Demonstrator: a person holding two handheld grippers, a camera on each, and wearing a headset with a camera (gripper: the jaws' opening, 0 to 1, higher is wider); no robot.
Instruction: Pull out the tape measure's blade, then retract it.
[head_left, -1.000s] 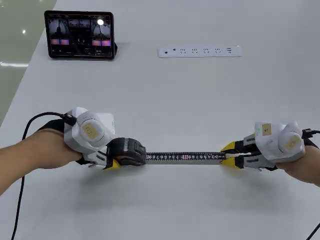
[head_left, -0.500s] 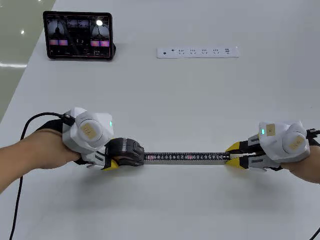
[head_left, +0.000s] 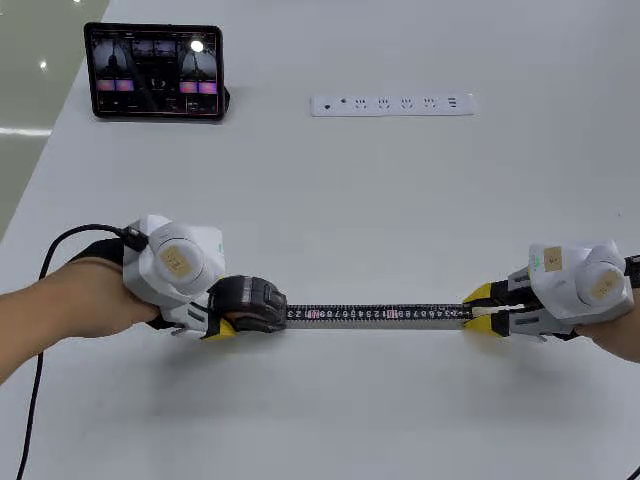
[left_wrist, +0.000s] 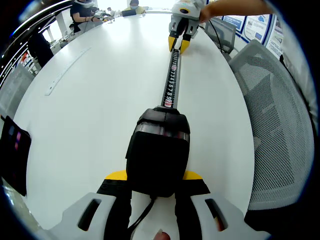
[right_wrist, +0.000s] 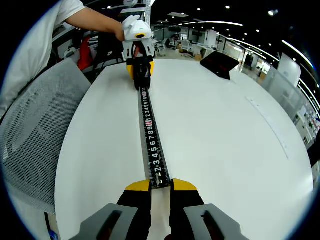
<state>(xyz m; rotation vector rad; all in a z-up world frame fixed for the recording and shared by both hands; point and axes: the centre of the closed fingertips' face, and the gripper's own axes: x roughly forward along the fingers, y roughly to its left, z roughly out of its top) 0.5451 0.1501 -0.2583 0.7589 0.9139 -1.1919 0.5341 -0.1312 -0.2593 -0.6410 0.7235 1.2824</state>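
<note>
The tape measure (head_left: 250, 303) sits on the white table (head_left: 350, 200) near your edge, left of centre in the head view, with its black case lying flat. Its blade (head_left: 375, 313) is drawn out in a straight line to your right, so the long axis runs side to side across the table, roughly parallel to the near edge. The printed face is up, and the low numbers lie at the far right end.

Your left gripper (head_left: 225, 322) is clamped on the case from behind, one yellow-tipped jaw on each side, pointing along the blade. Your right gripper (head_left: 482, 310) faces it from the other end, its jaws pinched on the blade's tip. In the right gripper view the blade runs straight away from the jaws to the case.

A black cable (head_left: 50, 260) trails from your left hand's side. Well beyond, at the far part of the table, stand a lit tablet (head_left: 155, 71) at the left and a white power strip (head_left: 392, 104) near the middle.
</note>
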